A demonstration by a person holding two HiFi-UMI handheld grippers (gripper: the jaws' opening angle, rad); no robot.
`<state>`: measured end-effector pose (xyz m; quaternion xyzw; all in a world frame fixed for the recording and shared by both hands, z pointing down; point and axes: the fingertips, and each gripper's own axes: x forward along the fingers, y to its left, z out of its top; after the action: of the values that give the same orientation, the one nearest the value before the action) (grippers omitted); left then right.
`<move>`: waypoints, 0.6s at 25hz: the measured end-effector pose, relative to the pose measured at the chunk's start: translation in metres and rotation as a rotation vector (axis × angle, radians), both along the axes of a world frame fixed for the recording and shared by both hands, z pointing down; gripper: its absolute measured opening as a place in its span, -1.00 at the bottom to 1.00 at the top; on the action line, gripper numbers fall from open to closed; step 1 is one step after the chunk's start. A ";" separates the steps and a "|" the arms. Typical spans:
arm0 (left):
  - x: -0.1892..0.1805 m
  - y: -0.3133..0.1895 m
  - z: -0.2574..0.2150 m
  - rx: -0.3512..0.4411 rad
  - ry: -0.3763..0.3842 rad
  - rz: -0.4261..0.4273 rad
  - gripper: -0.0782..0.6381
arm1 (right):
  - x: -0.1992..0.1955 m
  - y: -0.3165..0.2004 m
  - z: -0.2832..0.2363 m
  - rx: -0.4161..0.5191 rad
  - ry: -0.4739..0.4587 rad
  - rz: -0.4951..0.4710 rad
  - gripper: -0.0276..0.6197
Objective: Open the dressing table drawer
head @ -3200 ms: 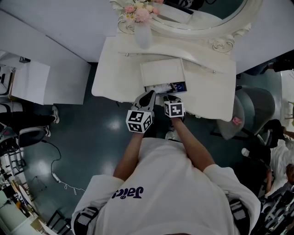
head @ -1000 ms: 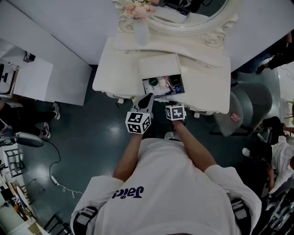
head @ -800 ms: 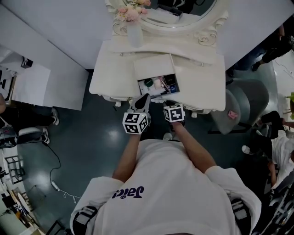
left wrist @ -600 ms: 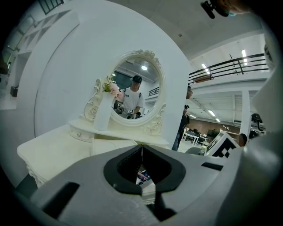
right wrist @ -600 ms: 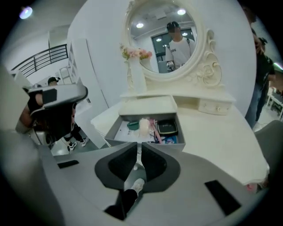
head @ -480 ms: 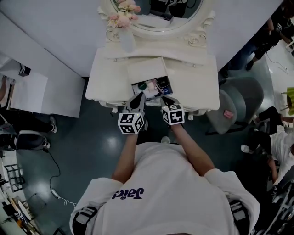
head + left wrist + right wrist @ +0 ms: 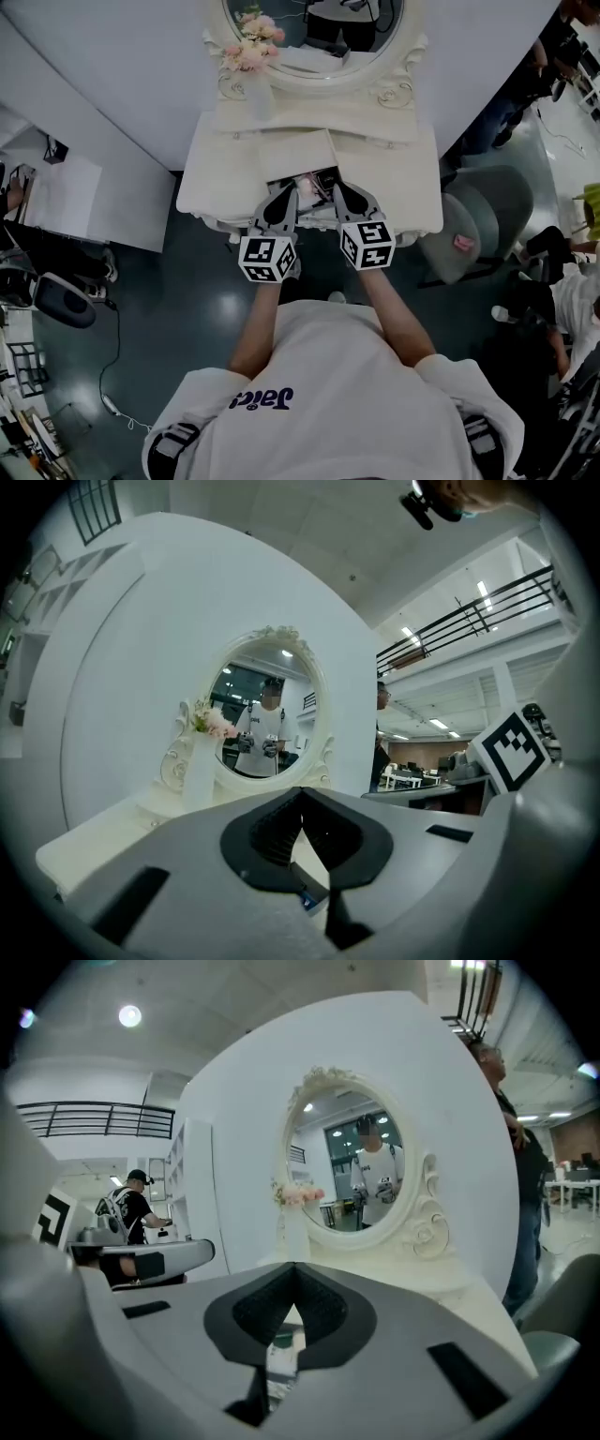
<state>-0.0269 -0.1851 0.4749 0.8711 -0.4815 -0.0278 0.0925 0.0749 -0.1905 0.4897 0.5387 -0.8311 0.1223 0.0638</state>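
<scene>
Right gripper point(image 7: 347, 199) and left gripper point(image 7: 281, 202) are both closed on nothing, hovering above the pulled-out drawer point(image 7: 313, 214) at the table's point(image 7: 403, 187) front middle. The drawer looks rigid, light and free-sliding, and is probably best held by its front edge.

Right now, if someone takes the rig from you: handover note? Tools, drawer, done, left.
Left tool: shut, empty, touching nothing; in the head view it sits over the drawer's front.
Right tool: shut, empty, beside the left one and also off the drawer.
Drawer: pulled out at the middle of the table, with its contents showing between the two tools.
Done: the drawer is open.
Left: probably nothing. I can't tell whether it is at its stop, so pull further only if it must be fully out.
</scene>
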 end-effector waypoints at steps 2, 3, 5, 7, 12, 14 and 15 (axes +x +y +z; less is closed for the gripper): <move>0.001 0.003 -0.012 0.032 -0.009 0.000 -0.74 | 0.002 0.005 -0.017 0.047 0.004 0.002 -0.89; 0.002 0.004 -0.017 0.046 -0.014 -0.005 -0.74 | 0.003 0.007 -0.025 0.069 0.015 0.008 -0.89; 0.003 0.007 -0.026 0.067 -0.027 -0.025 -0.74 | 0.007 0.012 -0.037 0.106 0.051 0.024 -0.89; 0.004 0.010 -0.031 0.077 -0.050 -0.047 -0.74 | 0.012 0.018 -0.047 0.130 0.076 0.038 -0.89; 0.012 0.018 -0.037 0.084 -0.089 -0.080 -0.74 | 0.024 0.029 -0.058 0.155 0.083 0.049 -0.89; 0.015 0.024 -0.036 0.084 -0.091 -0.085 -0.74 | 0.029 0.033 -0.058 0.160 0.088 0.051 -0.89; 0.017 0.026 -0.035 0.083 -0.091 -0.085 -0.74 | 0.031 0.036 -0.058 0.161 0.088 0.053 -0.89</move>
<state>-0.0099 -0.1588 0.4397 0.8532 -0.5204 -0.0123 0.0330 0.1057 -0.1549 0.4321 0.5686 -0.8202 0.0330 0.0537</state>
